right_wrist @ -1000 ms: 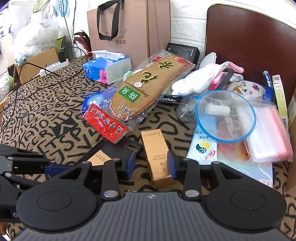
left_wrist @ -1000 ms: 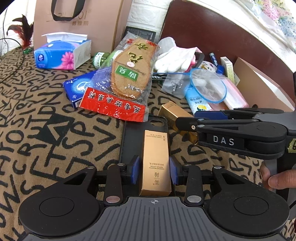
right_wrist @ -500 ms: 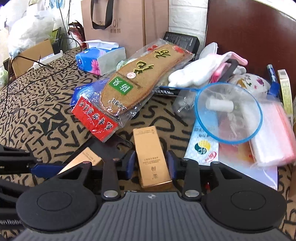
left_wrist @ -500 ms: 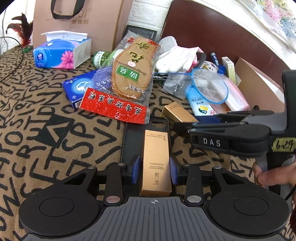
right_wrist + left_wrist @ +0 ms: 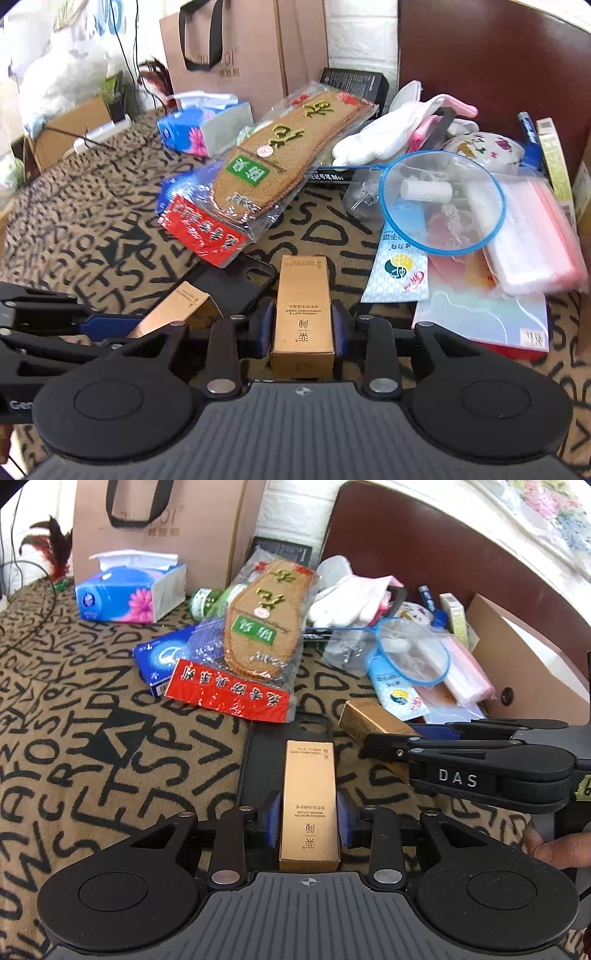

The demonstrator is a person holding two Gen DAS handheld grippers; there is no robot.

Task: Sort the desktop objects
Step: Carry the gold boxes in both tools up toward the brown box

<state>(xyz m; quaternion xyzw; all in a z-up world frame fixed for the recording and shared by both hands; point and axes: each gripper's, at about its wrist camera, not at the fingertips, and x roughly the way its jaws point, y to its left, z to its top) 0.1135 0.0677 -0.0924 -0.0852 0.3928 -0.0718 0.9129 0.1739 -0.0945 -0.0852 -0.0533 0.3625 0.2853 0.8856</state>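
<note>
My left gripper (image 5: pixel 308 819) is shut on a gold carton (image 5: pixel 309 797), which lies over a black phone case (image 5: pixel 266 746). My right gripper (image 5: pixel 302 328) is shut on a second gold carton (image 5: pixel 303 306). In the left wrist view the right gripper (image 5: pixel 388 734) reaches in from the right with its gold carton (image 5: pixel 365 722). In the right wrist view the left gripper (image 5: pixel 103 325) shows at the lower left with its carton (image 5: pixel 173 306) beside the phone case (image 5: pixel 236 284).
Clutter lies beyond: bagged insoles (image 5: pixel 266 627), a blue tissue pack (image 5: pixel 129 594), white gloves (image 5: pixel 351 598), a blue hoop net (image 5: pixel 443 199), pink plastic bags (image 5: pixel 535 232), a paper bag (image 5: pixel 159 528) and a cardboard box (image 5: pixel 524 653). The patterned cloth (image 5: pixel 74 738) spreads to the left.
The right gripper has lifted and turned slightly with its gold carton. The left gripper keeps its carton over the phone case with little movement.
</note>
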